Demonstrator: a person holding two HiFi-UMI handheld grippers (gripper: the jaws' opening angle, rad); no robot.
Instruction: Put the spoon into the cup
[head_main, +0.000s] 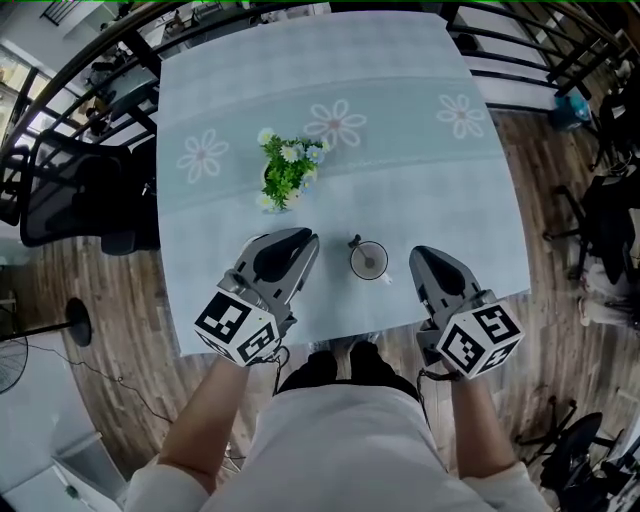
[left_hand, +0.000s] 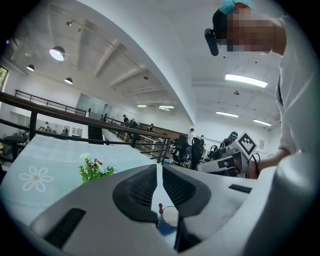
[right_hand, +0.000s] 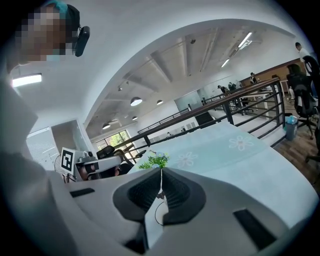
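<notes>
Pale-blue cloth, daisy-printed, over the table, with a small flowering plant near the middle. At 6 o'clock on that cloth, close to the near edge, the cup, upright, with the spoon already inside: bowl down in the bottom, handle leaning out over the rim toward 11 o'clock. Looks like the job done, judging by that alone. At the cup's 9 o'clock the left gripper, at its 3 o'clock the right gripper, both apart from it and apparently held above the cloth, flanking rather than reaching. Reads as a parked pose: tips toward 12 o'clock, out of the way so as not to knock the cup or the handle. In the left gripper view, fingers released yet nearly together, only a thin slit between the tips and nothing in it; below that slit, cup and spoon handle down on the cloth. In the right gripper view, fingers clenched tip to tip on nothing, plant beyond at 12 o'clock, cup rim low in the gap. Empty on both sides, then, fitting a spoon with no need of carrying. Nothing to steady either: cup standing by itself, well apart from the plant at its 10 o'clock. Worth keeping both sets of tips wide of that leaning handle, probably light enough to tip out at a nudge.
</notes>
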